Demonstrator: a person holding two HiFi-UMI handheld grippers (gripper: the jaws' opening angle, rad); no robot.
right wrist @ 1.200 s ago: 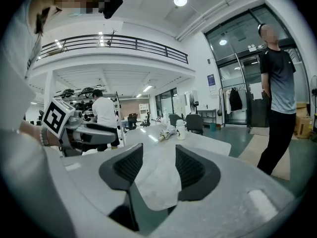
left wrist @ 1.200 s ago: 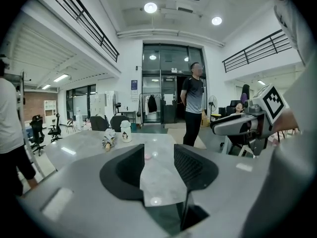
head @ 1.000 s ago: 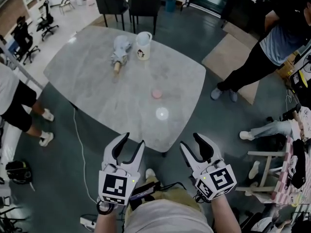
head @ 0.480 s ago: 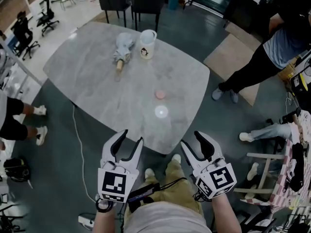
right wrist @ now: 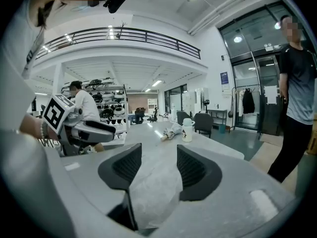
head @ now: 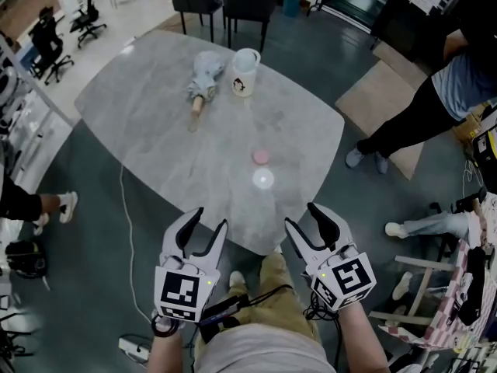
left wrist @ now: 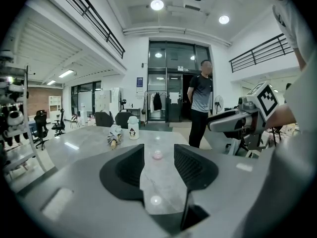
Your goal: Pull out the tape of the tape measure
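Grey stone with pale veins tops the rounded table, and on it the small round pink tape measure lies alone towards the near right, well apart from both grippers, with a bright spot of reflected lamp light just in front of it. Further back a folded pale umbrella lies with its wooden handle towards the camera, and just beside it stands a white lidded mug that bears a small penguin picture; no lettering on it can be read. The left gripper hangs off the table's near edge with its jaws spread wide and nothing between them; in its own view the tape measure shows through the gap, far off on the tabletop. The right gripper hangs level with it, just beside it, its jaws likewise apart and empty, and they have just been opening. Each carries a marker cube printed with a black-and-white square pattern rather than words. Two dark chairs stand at the table's far end, and a person stands to the right
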